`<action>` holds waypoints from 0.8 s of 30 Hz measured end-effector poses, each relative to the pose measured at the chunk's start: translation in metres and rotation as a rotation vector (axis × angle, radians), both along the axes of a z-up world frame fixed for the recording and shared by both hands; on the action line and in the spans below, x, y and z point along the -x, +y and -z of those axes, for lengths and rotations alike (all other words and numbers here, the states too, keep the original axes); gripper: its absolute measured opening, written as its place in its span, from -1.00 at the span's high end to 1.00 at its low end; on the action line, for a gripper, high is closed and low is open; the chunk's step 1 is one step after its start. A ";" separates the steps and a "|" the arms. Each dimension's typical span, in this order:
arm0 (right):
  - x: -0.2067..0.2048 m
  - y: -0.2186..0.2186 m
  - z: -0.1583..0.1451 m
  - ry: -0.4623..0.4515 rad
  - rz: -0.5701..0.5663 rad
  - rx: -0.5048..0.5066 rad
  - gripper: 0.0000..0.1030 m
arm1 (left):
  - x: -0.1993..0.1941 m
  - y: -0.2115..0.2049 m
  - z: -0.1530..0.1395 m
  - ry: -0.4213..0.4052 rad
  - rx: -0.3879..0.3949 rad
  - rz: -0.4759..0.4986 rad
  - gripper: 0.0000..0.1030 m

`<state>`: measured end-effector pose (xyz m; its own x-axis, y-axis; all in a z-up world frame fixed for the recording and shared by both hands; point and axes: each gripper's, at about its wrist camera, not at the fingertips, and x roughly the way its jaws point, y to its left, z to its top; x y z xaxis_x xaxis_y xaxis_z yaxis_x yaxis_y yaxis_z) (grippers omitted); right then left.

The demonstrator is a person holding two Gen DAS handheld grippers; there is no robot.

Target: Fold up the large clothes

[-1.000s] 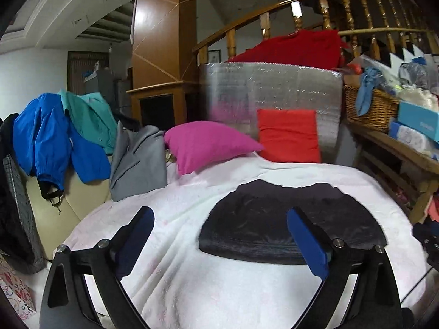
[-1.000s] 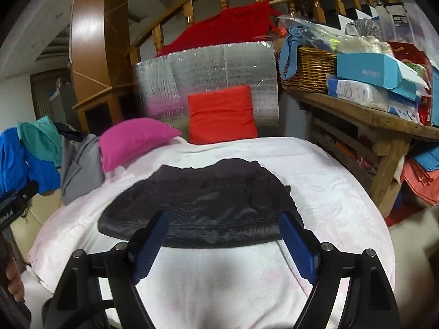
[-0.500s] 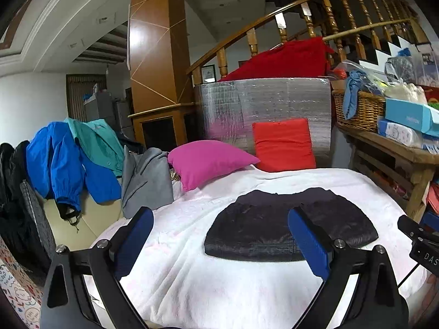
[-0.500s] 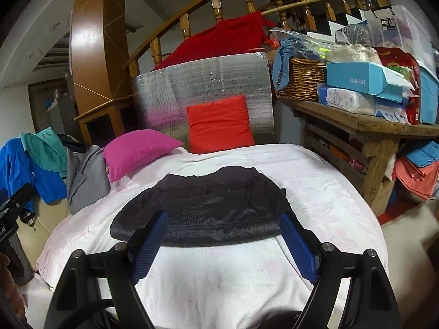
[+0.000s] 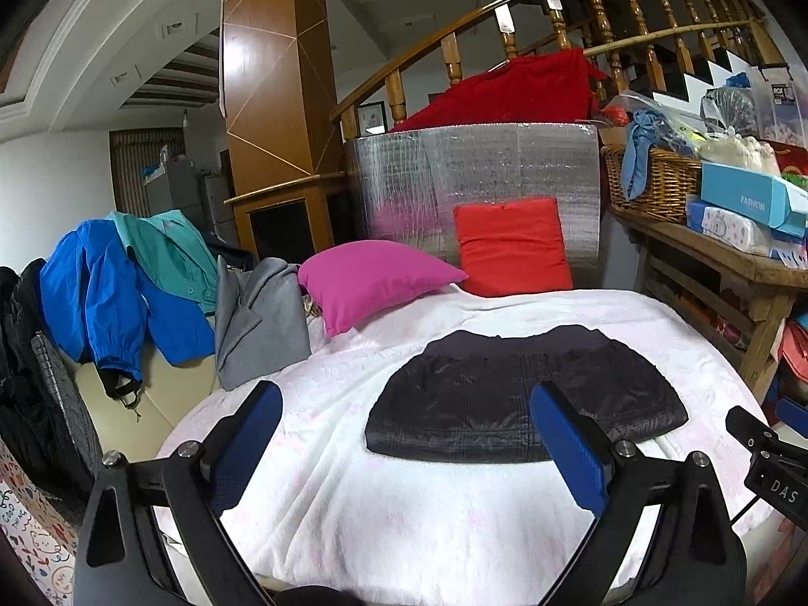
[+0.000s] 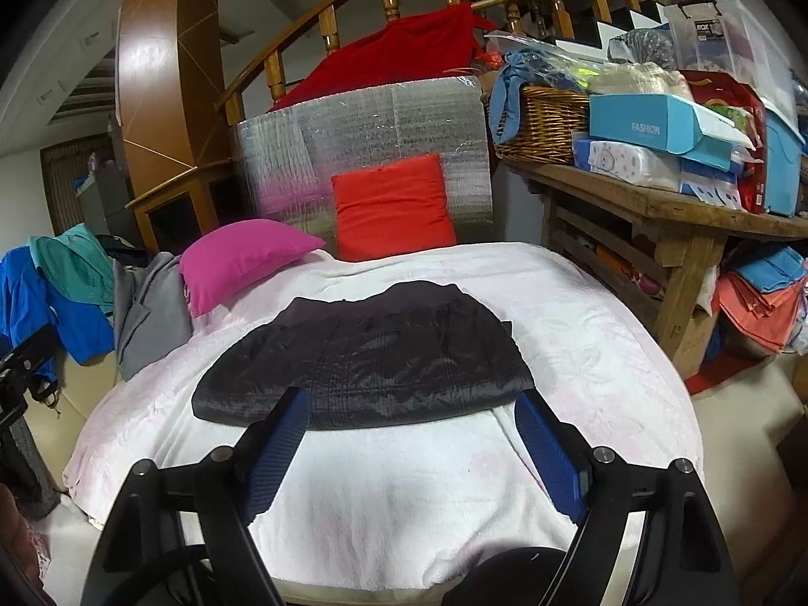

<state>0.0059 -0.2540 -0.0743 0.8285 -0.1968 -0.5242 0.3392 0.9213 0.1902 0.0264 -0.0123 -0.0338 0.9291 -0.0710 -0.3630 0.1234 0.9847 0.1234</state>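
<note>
At the far left we see jackets draped over a sofa edge, probably waiting their turn, with a grey garment slumped beside a magenta pillow. Our left gripper hangs near us over the white blanket, fingers spread wide and empty. Right of centre, the dark garment lies flat on the blanket in a compact shape; we judge it already folded, which would explain both tools hanging clear of it. Our right gripper is likewise spread, gripping nothing. The garment's folds and layers are hard to read against its dark fabric, and the blanket's near edge is cut off behind the gripper frames.
</note>
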 end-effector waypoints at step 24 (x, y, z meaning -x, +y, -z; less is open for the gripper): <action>0.013 0.013 -0.008 -0.013 -0.028 0.044 -0.67 | 0.013 -0.005 -0.009 -0.020 -0.008 0.018 -0.92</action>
